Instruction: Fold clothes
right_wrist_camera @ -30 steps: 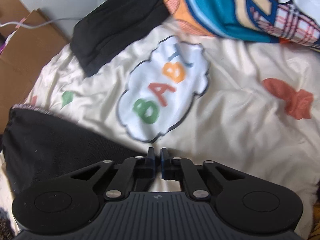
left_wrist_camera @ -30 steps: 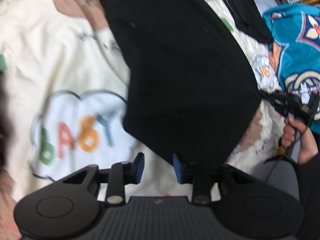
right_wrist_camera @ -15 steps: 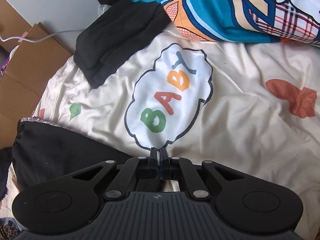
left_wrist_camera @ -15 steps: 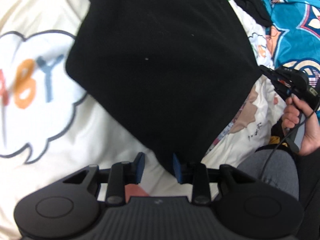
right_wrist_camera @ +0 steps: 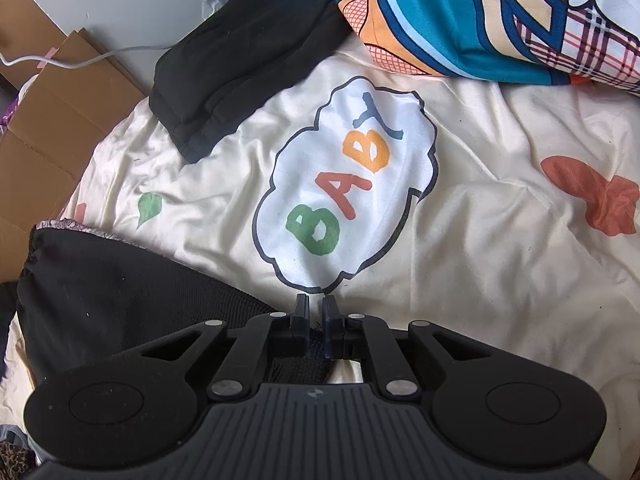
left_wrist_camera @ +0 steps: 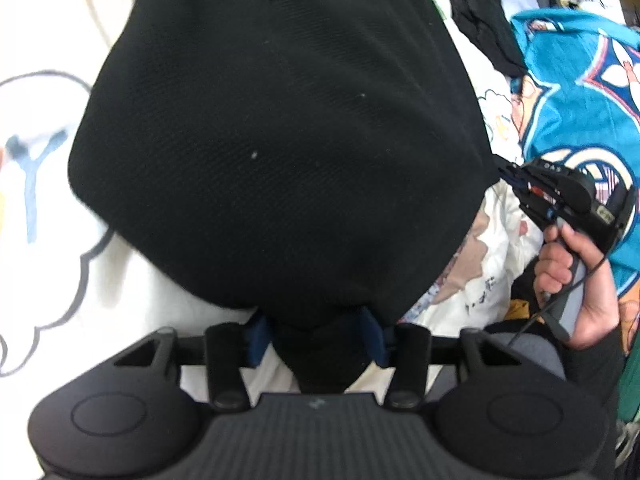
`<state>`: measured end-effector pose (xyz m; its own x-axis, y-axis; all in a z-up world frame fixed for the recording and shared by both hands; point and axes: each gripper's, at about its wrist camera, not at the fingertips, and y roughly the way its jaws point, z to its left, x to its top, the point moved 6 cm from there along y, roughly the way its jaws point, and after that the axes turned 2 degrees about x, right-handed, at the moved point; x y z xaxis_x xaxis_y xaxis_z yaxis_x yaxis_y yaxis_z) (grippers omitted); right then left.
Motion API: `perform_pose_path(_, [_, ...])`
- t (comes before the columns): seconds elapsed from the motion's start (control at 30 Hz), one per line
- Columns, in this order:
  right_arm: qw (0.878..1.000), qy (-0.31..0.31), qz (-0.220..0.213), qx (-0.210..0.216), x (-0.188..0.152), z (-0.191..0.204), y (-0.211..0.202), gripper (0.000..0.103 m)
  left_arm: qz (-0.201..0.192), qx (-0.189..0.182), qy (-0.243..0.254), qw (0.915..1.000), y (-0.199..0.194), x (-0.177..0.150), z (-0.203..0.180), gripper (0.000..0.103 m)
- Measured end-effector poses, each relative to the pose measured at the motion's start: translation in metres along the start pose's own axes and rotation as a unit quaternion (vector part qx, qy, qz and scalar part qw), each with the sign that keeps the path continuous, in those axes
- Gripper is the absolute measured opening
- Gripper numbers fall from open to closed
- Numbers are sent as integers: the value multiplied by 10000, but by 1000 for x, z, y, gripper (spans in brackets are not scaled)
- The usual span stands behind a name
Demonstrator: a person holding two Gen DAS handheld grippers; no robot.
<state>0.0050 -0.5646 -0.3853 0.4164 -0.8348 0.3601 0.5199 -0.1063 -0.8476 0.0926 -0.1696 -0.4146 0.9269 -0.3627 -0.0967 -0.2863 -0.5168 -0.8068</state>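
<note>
A black garment [left_wrist_camera: 280, 140] fills the left wrist view, spread over the cream bedsheet [left_wrist_camera: 48, 280]. My left gripper [left_wrist_camera: 316, 332] sits at its near corner. Its jaws are opening, and a bunched tip of the black cloth lies between the blue pads [left_wrist_camera: 258, 336] without being pinched. At the right of this view a hand [left_wrist_camera: 568, 272] holds my right gripper [left_wrist_camera: 510, 176], whose tips bite the garment's far corner. In the right wrist view my right gripper [right_wrist_camera: 315, 308] stands a narrow slit apart with black cloth [right_wrist_camera: 120, 292] caught between the fingers.
A folded black pile [right_wrist_camera: 240, 68] lies at the bed's far left. A teal patterned blanket [right_wrist_camera: 460, 12] is heaped along the top. The sheet carries a "BABY" cloud print [right_wrist_camera: 348, 188]. Cardboard [right_wrist_camera: 60, 92] and a white cable lie past the bed's left edge.
In the left wrist view the black garment has come closer and now fills the frame. The left jaws have spread wider, with the cloth corner between them. The right fingers have parted a sliver.
</note>
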Motion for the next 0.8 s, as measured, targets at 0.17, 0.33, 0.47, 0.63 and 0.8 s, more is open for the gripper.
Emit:
perform_pose_path(0.17, [10000, 8, 8, 3, 0, 0, 0, 7, 152, -160, -199, 9996, 1, -8, -1, 51])
perform_pose_path(0.33, [10000, 73, 23, 27, 0, -2, 1, 13, 339, -256, -410, 9983, -2, -14, 6, 49])
perform_pose_path(0.47, [9999, 61, 21, 87, 0, 1, 1, 14, 411, -248, -543, 9974, -4, -25, 14, 48])
perform_pose_path(0.63, [9999, 88, 17, 129, 0, 2, 1, 15, 425, -253, -369, 9981, 6, -26, 10, 47])
perform_pose_path(0.8, [9997, 161, 26, 165, 1, 0, 2, 15, 380, -394, -319, 9980, 9, -16, 3, 47])
